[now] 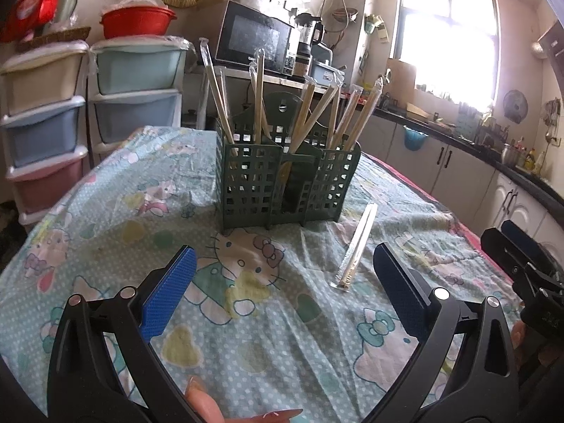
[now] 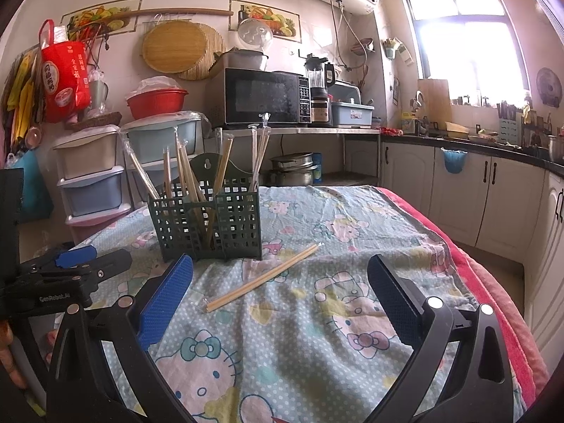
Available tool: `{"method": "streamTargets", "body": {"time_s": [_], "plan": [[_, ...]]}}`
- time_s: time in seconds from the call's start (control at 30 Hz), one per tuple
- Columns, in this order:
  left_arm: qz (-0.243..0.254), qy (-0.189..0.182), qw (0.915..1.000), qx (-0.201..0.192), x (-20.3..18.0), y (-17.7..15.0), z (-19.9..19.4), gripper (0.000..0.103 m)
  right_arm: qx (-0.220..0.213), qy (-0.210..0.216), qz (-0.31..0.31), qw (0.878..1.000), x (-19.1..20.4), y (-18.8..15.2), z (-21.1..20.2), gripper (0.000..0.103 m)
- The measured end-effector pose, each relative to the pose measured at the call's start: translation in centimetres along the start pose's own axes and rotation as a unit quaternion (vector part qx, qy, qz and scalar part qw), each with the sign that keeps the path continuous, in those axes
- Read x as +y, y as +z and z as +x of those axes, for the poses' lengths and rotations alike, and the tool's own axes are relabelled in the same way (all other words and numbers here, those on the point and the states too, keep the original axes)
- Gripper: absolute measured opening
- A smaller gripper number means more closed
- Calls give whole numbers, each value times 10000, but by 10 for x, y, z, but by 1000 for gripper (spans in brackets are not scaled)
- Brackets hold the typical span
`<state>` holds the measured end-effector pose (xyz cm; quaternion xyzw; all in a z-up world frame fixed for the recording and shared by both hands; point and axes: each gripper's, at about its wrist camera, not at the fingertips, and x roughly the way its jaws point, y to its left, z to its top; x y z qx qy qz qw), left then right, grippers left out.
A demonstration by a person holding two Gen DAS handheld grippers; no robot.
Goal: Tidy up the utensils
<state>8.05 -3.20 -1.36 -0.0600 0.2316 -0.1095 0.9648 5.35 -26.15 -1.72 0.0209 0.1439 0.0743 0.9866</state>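
A dark green grid utensil holder (image 1: 287,183) stands on the table with several wrapped chopstick pairs (image 1: 306,112) upright in its compartments; it also shows in the right wrist view (image 2: 208,225). One wrapped chopstick pair (image 1: 356,246) lies flat on the cloth to the right of the holder, also seen in the right wrist view (image 2: 264,276). My left gripper (image 1: 282,282) is open and empty, just short of the holder. My right gripper (image 2: 278,292) is open and empty, with the lying pair between and ahead of its fingers.
The table carries a blue cartoon-cat cloth (image 1: 246,335) with a red edge at the right (image 2: 493,282). Plastic drawer stacks (image 1: 46,123) stand at the left. A microwave (image 2: 264,95) and counter (image 2: 476,141) lie behind. The right gripper appears at the left view's right edge (image 1: 521,261).
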Motion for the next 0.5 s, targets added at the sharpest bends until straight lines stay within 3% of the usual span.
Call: {"method": "streamTargets", "body": {"time_s": [0.1,0.27,0.37,0.5], "plan": [[-2,340,9993,182,-1,0,6,93,-13,-51,26,10000,-2,1,0,97],[-123,362,9986,374,6,4,10,93,37,-134,40,9999,-7,4,3,97],[-114,509,9959,738,21,14,18,93,189,-343,-51,9992,-18,14,11,97],[98,1176,9852,1242,61,29,37,93,1240,-1285,-285,9835,-57,26,59,97]]}}
